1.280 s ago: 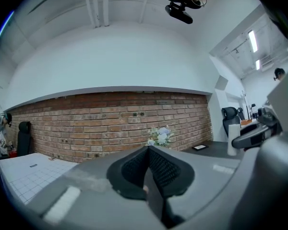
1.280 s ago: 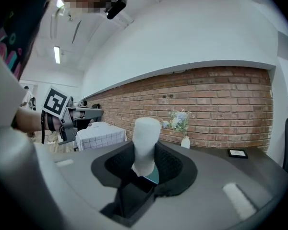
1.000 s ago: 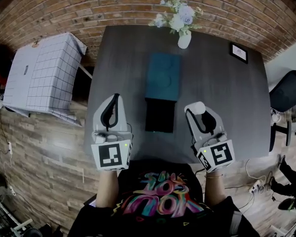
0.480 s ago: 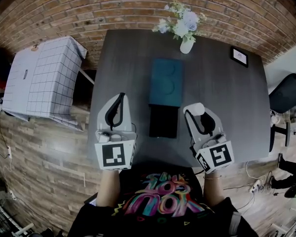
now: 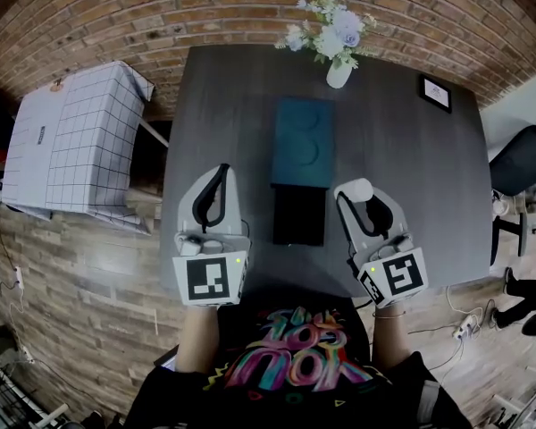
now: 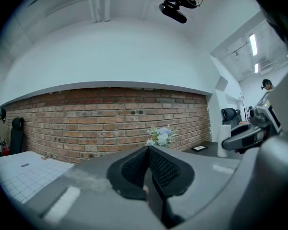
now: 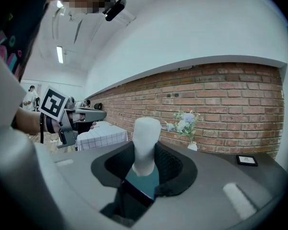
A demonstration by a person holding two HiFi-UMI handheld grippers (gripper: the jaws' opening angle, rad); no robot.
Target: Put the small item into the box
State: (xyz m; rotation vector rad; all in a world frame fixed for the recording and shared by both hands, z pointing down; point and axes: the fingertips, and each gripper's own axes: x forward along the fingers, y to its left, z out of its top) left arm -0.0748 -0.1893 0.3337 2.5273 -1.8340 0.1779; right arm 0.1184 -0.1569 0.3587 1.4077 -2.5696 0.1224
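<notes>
An open black box (image 5: 298,215) lies on the dark table (image 5: 411,177), with its teal lid (image 5: 300,143) lying just beyond it. My right gripper (image 5: 357,195) is to the right of the box, shut on a small white cylinder (image 5: 355,190). In the right gripper view the white cylinder (image 7: 145,145) stands upright between the pads, and the teal lid (image 7: 146,178) shows below it. My left gripper (image 5: 218,173) is to the left of the box. Its pads (image 6: 134,169) meet with nothing between them.
A white vase of flowers (image 5: 338,45) stands at the table's far edge, a small framed picture (image 5: 435,94) at the far right corner. A table with a checked cloth (image 5: 71,141) stands to the left, an office chair (image 5: 523,164) to the right.
The head view has shifted a little. Both grippers keep their places beside the box, and the right one still holds the white cylinder.
</notes>
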